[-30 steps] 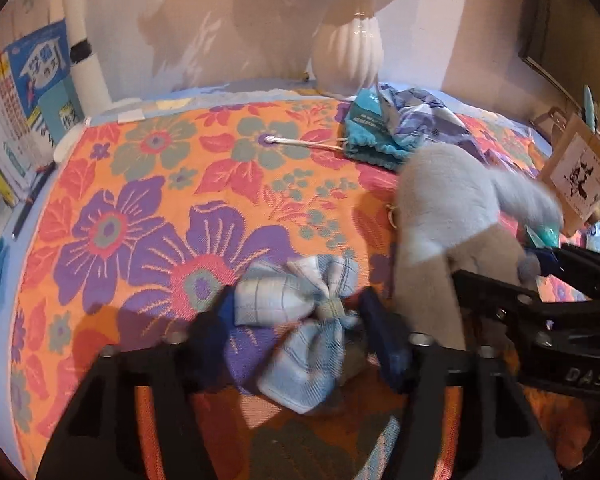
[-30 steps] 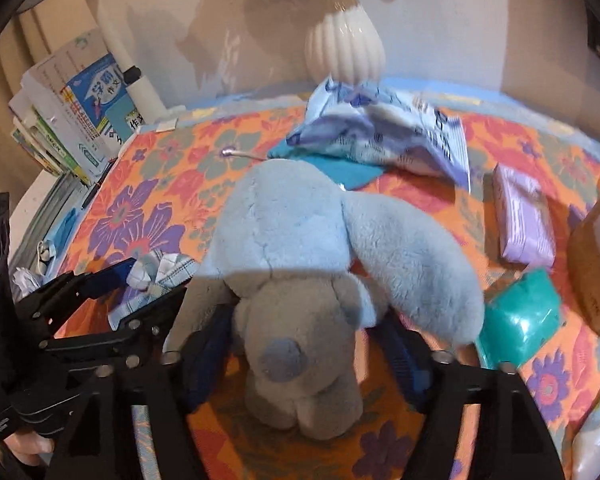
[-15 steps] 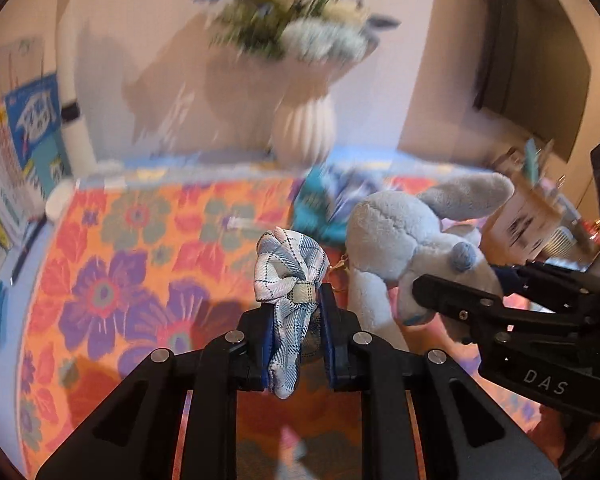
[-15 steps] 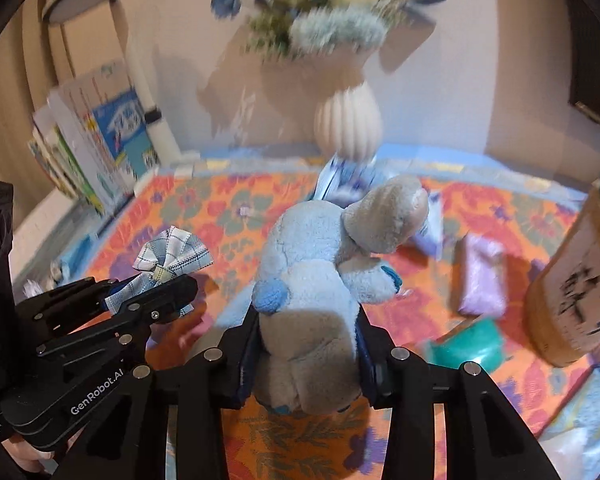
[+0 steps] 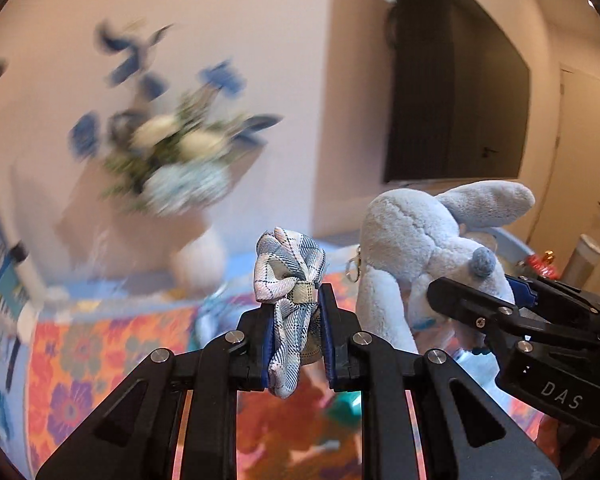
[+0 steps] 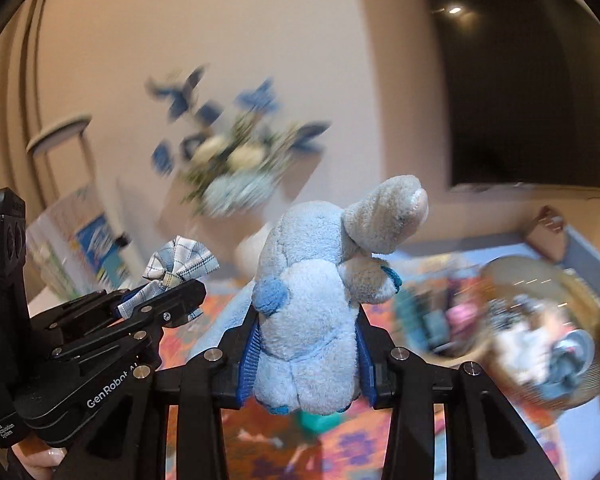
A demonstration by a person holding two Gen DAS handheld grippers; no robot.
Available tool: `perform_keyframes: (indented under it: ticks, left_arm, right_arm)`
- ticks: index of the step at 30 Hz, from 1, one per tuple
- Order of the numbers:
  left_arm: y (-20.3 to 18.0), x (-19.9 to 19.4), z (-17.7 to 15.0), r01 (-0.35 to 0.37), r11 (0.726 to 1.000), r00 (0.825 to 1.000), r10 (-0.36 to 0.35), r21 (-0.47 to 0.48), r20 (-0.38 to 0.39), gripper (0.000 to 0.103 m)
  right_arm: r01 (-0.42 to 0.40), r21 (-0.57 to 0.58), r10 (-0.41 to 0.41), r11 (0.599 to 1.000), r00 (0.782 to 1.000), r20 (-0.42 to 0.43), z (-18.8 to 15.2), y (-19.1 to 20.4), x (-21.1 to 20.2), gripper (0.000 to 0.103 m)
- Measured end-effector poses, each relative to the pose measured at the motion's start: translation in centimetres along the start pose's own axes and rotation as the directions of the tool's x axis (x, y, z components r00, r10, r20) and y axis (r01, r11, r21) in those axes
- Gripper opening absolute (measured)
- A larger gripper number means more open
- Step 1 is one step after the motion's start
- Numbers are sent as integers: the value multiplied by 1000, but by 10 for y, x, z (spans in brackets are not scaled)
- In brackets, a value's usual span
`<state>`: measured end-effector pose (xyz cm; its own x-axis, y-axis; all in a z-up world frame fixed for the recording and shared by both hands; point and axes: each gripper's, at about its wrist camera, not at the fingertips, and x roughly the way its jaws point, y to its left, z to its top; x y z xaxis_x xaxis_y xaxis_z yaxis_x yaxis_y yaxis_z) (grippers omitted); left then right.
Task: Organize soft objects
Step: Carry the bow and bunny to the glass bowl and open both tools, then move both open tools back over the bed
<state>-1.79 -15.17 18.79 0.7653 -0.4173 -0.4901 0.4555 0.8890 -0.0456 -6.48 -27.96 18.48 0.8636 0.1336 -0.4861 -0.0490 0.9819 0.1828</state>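
Note:
My left gripper [image 5: 294, 334] is shut on a blue-and-white plaid fabric bow [image 5: 290, 280] and holds it high above the table. My right gripper [image 6: 306, 350] is shut on a pale blue plush toy [image 6: 320, 276] with long ears, also lifted off the table. The plush toy [image 5: 424, 240] shows to the right in the left wrist view, with the right gripper's fingers [image 5: 480, 312] around it. The bow [image 6: 182, 266] and the left gripper [image 6: 160, 300] show at the left in the right wrist view.
A floral orange tablecloth [image 5: 80, 360] covers the table below. A white vase of blue and white flowers [image 6: 240, 172] stands at the back. A round woven basket [image 6: 540, 332] holding soft items sits at the right. A teal packet [image 6: 320, 422] lies under the plush.
Both grippers closed on their objects and rose from the table. The views have tilted upward and swung right, bringing the basket into the right wrist view.

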Motion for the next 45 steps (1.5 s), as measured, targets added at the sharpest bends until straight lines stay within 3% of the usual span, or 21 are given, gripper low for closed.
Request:
perform_keyframes:
  ticks: [7, 10, 15, 19, 21, 23, 25, 26, 30, 34, 38, 45]
  left_arm:
    - [-89, 30, 50, 127, 989, 992, -127, 80, 0, 16]
    - [-132, 58, 62, 198, 975, 977, -187, 104, -103, 16]
    - [-176, 111, 69, 326, 944, 929, -309, 55, -205, 16]
    - [-198, 132, 69, 350, 935, 919, -330, 62, -214, 16]
    - [-211, 144, 66, 353, 933, 914, -329, 69, -237, 22]
    - [-219, 155, 61, 344, 935, 914, -312, 86, -258, 45]
    - [-219, 164, 56, 316, 944, 920, -280, 98, -275, 55]
    - [-218, 169, 51, 327, 940, 910, -287, 93, -299, 57]
    - [-211, 171, 38, 365, 930, 883, -330, 46, -335, 57]
    - [-205, 163, 31, 377, 925, 874, -344, 35, -343, 57]
    - [-198, 138, 30, 364, 929, 893, -329, 63, -305, 57]
    - [-173, 98, 33, 355, 933, 911, -334, 50, -243, 59]
  right_arm:
    - [163, 172, -176, 972, 983, 61, 24, -100, -37, 40]
    - [218, 270, -236, 938, 971, 38, 24, -148, -46, 40]
    - [269, 333, -281, 904, 960, -14, 23, -207, -46, 40]
    - [316, 339, -314, 886, 947, -64, 22, -233, -38, 40]
    - [322, 360, -313, 876, 946, -83, 21, -244, -31, 40]
    - [343, 372, -323, 863, 939, -118, 16, -256, -21, 48]
    - [374, 395, -327, 839, 927, -183, 7, -271, -9, 56]
    - [371, 405, -313, 836, 927, -205, 2, -276, -7, 56]
    - [387, 408, -311, 827, 919, -241, -12, -280, -10, 56]
    - [374, 410, -289, 832, 923, -255, -16, -273, -14, 56]
    - [365, 391, -288, 845, 926, -243, -12, -255, -18, 56]
    - [333, 366, -266, 869, 938, -222, -7, -221, -24, 56]
